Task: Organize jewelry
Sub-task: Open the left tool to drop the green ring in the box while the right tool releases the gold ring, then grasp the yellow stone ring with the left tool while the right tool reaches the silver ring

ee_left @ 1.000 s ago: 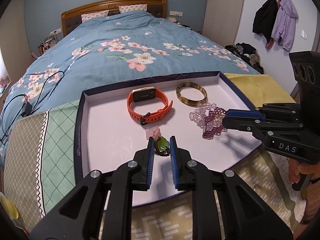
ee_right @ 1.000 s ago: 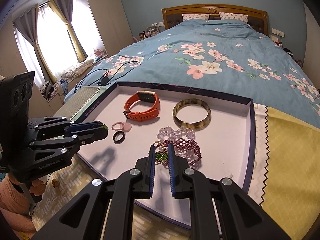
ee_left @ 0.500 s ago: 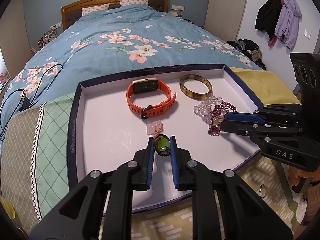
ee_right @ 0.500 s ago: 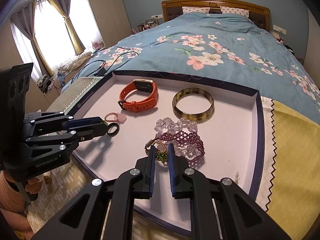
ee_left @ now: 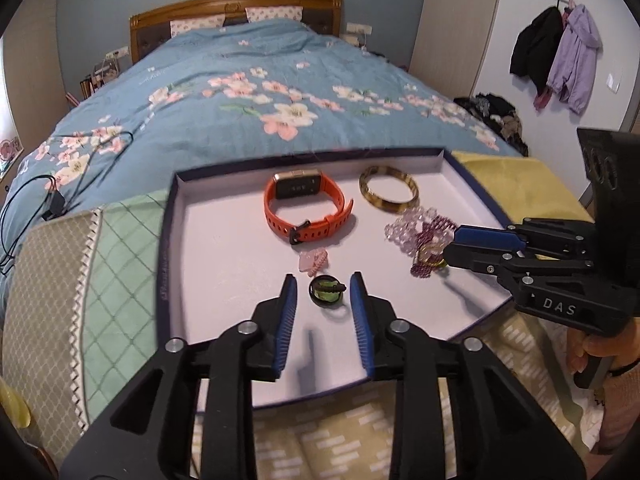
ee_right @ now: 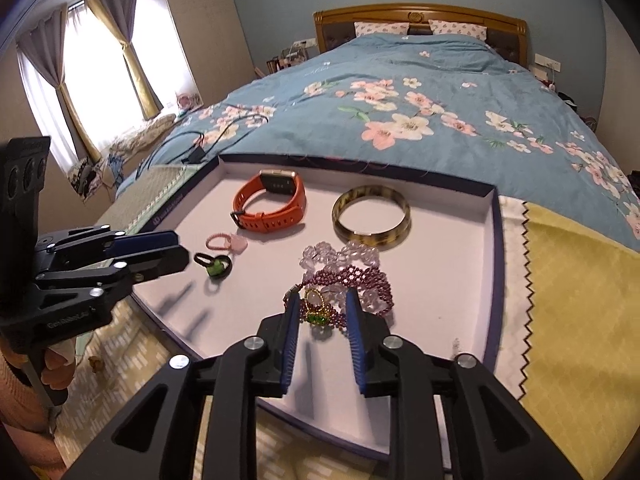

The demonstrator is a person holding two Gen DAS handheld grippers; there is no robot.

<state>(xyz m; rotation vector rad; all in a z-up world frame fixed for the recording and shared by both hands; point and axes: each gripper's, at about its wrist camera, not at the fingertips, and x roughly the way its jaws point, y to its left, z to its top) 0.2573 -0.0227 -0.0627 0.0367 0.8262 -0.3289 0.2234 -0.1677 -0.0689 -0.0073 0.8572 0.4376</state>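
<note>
A white tray [ee_left: 224, 240] with a dark rim holds the jewelry. My left gripper [ee_left: 324, 284] is open, and a black ring with a green stone [ee_left: 325, 291] lies on the tray between its fingers; the ring also shows in the right wrist view [ee_right: 216, 266]. My right gripper [ee_right: 323, 304] is open around a gold ring with a green stone [ee_right: 316, 312], which lies on purple beads [ee_right: 360, 280]. An orange watch [ee_left: 306, 210], a brown bangle [ee_left: 389, 195], a clear bead bracelet [ee_right: 340, 254] and a pink ring [ee_left: 314, 260] lie on the tray.
The tray [ee_right: 440, 272] rests on the foot of a bed with a blue floral quilt [ee_left: 240, 92]. A yellow cloth [ee_right: 568, 288] lies to the right, a green patterned cloth [ee_left: 116, 264] to the left. A black cable [ee_left: 40, 200] lies on the quilt.
Both grippers have opened. The left let go of the black ring and the right let go of the gold ring; both rings now lie on the tray.
</note>
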